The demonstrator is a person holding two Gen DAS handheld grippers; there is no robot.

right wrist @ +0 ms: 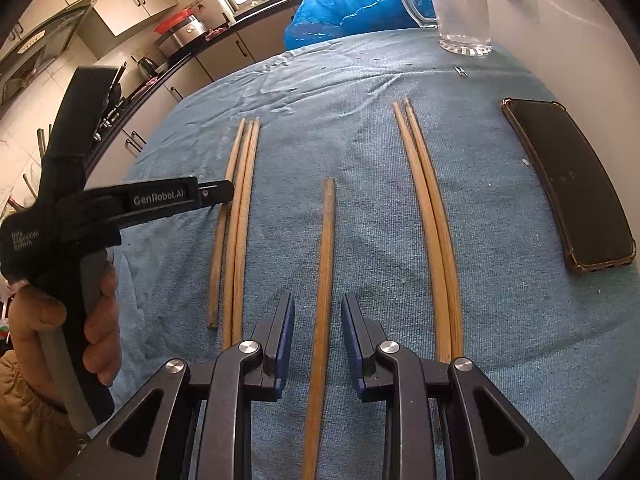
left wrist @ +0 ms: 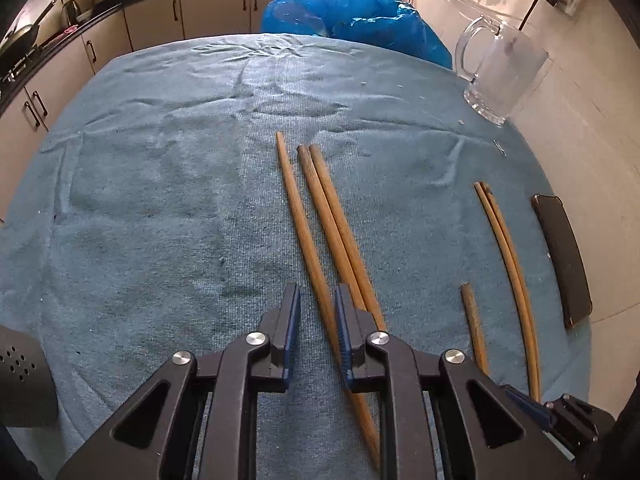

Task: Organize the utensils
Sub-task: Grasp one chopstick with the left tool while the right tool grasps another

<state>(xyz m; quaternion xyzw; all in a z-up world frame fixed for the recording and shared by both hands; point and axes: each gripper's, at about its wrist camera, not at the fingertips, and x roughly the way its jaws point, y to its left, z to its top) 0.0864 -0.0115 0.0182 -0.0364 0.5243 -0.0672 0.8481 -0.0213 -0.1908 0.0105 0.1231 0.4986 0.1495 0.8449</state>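
Note:
Several wooden chopsticks lie lengthwise on a blue towel (left wrist: 160, 200). In the left wrist view a group of three chopsticks (left wrist: 320, 208) runs away from me. My left gripper (left wrist: 318, 308) is low over their near ends, jaws narrow, with the leftmost chopstick (left wrist: 292, 200) between the pads. A gap shows on the chopstick's left side. In the right wrist view a single chopstick (right wrist: 326, 260) lies between the fingers of my right gripper (right wrist: 318, 316), which is open with space on both sides. A pair of chopsticks (right wrist: 432, 220) lies to its right. The left gripper (right wrist: 224, 192), held by a hand, hangs over the three chopsticks (right wrist: 240, 200).
A glass mug (left wrist: 500, 72) stands at the towel's far right corner, with a blue plastic bag (left wrist: 352, 12) behind it to the left. A dark phone (right wrist: 568, 184) lies along the right edge. Kitchen cabinets and a counter run behind and to the left.

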